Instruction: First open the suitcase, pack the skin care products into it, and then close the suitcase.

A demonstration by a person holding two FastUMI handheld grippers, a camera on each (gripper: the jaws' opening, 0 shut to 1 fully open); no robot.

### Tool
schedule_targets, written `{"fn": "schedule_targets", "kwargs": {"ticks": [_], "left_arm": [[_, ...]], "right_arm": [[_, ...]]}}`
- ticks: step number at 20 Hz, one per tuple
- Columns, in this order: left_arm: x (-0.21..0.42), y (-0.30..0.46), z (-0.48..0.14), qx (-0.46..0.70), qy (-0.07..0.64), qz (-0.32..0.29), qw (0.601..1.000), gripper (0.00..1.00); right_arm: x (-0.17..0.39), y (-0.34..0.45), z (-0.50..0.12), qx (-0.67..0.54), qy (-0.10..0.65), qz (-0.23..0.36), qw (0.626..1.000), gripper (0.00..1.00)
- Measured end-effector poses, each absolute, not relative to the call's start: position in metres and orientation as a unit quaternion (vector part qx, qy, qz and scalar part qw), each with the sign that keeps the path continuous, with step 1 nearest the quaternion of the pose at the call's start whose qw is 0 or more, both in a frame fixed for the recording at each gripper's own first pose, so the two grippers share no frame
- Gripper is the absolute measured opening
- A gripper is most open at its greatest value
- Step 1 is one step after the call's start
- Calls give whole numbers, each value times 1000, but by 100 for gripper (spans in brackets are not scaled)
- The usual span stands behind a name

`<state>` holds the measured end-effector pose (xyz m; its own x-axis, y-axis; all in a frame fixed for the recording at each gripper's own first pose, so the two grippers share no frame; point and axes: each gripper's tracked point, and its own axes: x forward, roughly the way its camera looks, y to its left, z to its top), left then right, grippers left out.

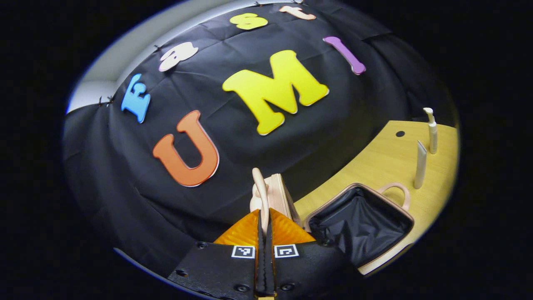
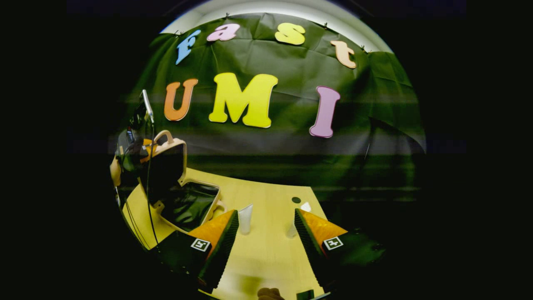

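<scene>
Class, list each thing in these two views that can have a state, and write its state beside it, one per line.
suitcase: open, lid raised, dark lining bare.
suitcase lid: upright, its handle at the left gripper's fingertips.
left gripper: fingers together at the lid's handle.
right gripper: open, over the table, holding nothing.
tube: standing upright on the table, outside the suitcase.
pump bottle: standing upright, outside the suitcase.
</scene>
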<state>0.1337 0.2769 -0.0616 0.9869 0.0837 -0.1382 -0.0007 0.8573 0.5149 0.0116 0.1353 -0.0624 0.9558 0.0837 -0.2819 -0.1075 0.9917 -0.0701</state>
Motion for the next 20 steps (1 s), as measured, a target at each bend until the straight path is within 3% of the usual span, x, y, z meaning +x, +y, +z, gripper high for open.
{"fn": "schedule_targets", "kwargs": {"ticks": [8,14,20], "left_arm": [[140,393,-101,153,84,45,984,3],[146,475,-188,54,149,74,984,2],[145,497,-272,-110,210,72,969,3]], "right_arm": [[-8,181,-75,-51,174,57,982,80],[-8,184,-75,-63,184,48,980,80],[-11,183,-81,-79,198,40,976,80]]}}
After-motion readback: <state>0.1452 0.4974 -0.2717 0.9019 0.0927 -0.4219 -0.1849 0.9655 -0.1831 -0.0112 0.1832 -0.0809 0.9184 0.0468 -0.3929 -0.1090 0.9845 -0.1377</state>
